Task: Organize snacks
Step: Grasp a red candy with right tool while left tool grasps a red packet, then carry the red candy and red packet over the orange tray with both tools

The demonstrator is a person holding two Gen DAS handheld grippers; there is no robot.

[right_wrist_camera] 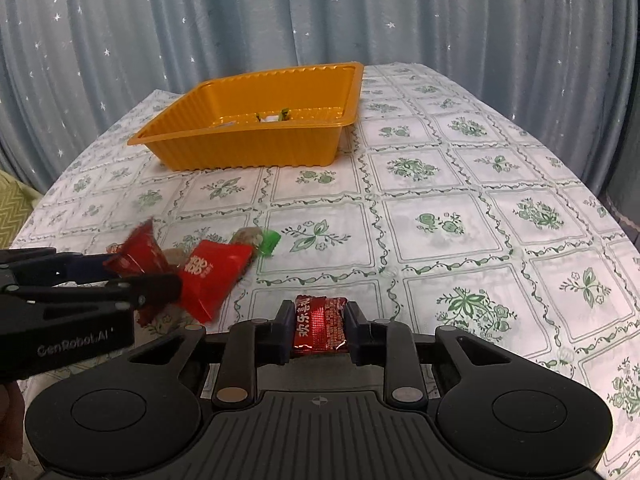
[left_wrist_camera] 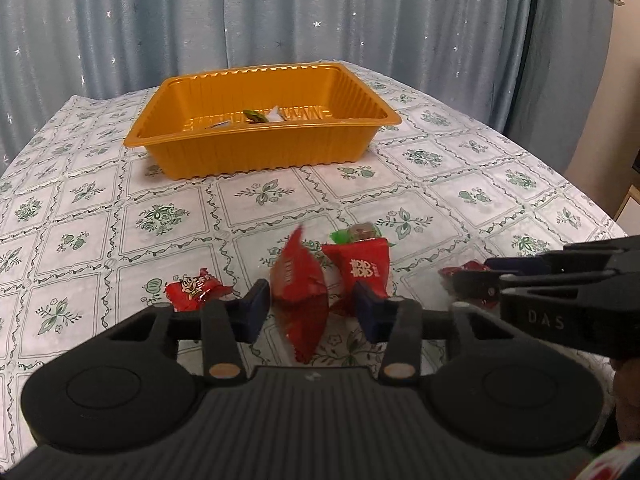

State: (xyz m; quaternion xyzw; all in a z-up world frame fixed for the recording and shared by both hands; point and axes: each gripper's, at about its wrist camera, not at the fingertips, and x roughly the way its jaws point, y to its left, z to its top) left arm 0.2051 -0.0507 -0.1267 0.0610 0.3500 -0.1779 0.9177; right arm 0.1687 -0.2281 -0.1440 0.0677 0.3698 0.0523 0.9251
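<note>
An orange plastic tray (left_wrist_camera: 224,152) (right_wrist_camera: 248,148) stands at the far side of the table with a few small wrappers inside. My left gripper (left_wrist_camera: 308,304) is open around a red snack packet (left_wrist_camera: 298,280) that stands tilted between the fingers, touching the left one. A larger red packet (left_wrist_camera: 366,270) (right_wrist_camera: 212,276) and a green-wrapped candy (left_wrist_camera: 352,236) (right_wrist_camera: 268,242) lie just behind it. A small red candy (left_wrist_camera: 196,288) lies to the left. My right gripper (right_wrist_camera: 318,324) is shut on a small red candy packet (right_wrist_camera: 320,324), low over the table; it also shows in the left wrist view (left_wrist_camera: 472,284).
The table carries a white cloth with green flower squares (right_wrist_camera: 440,220). Blue star-patterned curtains (left_wrist_camera: 320,20) hang behind it. The two grippers are close side by side near the front edge.
</note>
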